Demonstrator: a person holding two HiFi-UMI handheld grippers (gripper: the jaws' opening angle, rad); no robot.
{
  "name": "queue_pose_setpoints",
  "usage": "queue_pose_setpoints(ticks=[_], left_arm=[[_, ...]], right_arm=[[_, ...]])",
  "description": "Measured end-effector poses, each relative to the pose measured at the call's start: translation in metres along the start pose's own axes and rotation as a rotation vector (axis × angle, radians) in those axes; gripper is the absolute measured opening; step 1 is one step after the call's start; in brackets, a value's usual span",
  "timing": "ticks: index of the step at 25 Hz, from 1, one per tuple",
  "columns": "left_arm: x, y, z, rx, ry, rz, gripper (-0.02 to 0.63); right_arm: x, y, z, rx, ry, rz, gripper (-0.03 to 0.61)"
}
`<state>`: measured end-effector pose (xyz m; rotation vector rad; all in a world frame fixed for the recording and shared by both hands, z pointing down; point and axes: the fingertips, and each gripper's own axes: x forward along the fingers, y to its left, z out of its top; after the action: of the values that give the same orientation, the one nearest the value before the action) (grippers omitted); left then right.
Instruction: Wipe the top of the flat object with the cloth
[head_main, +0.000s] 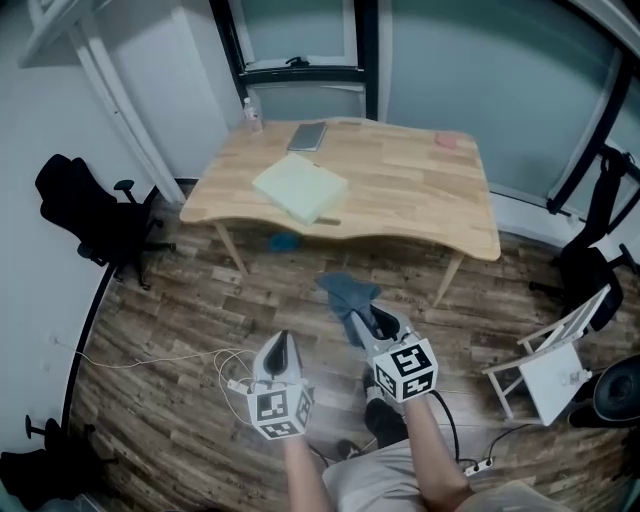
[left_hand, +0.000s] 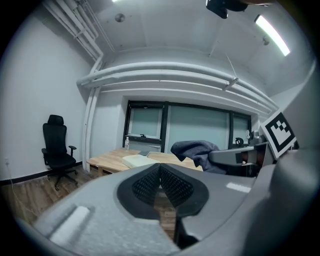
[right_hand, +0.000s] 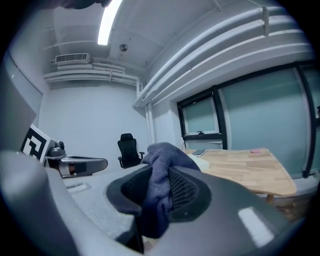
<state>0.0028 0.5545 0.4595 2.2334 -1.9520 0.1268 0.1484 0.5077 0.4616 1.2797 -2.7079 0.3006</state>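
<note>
Meanwhile right gripper (head_main: 364, 324) pinches the cloth (head_main: 345, 291), well apart from the flat object (head_main: 300, 187); left gripper (head_main: 281, 343) closed

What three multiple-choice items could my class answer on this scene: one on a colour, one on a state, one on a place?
1. The cloth in the right tool is:
A. red
B. dark blue-grey
C. white

2. The left tool is:
A. wide open
B. shut on the cloth
C. shut, with nothing in it

3. The pale yellow flat pad lies:
A. on the wooden table
B. in the left tool
C. under the table

Answers:
1 B: the right gripper view shows dark blue-grey folds pinched between that tool's pads.
2 C: the left gripper view shows its pads meeting with nothing between them.
3 A: the head view shows the pad resting on the left half of the tabletop.
</note>
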Motion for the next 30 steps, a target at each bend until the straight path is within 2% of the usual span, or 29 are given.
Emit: queue_pose_setpoints(ticks=[5,14,24,30], left_arm=[[0.049,0.005,0.022,0.022,-0.013,0.02,0.008],[0.112,0.017,0.057,0.07,-0.016,0.071,0.008],[0.176,0.004,0.057,0.097,-0.015,0.097,0.009],[0.186,0.014,0.06,0.098,-0.01,0.119,0.009]], right_arm=[[0.042,-0.033,0.022,-0.024,0.022,0.018,0.1],[0.104,-0.084,0.057,0.003,0.019,0.06,0.101],[0.143,-0.154,0.072,0.008,0.013,0.081,0.101],[0.16,-0.166,0.074,0.025,0.017,0.09,0.101]])
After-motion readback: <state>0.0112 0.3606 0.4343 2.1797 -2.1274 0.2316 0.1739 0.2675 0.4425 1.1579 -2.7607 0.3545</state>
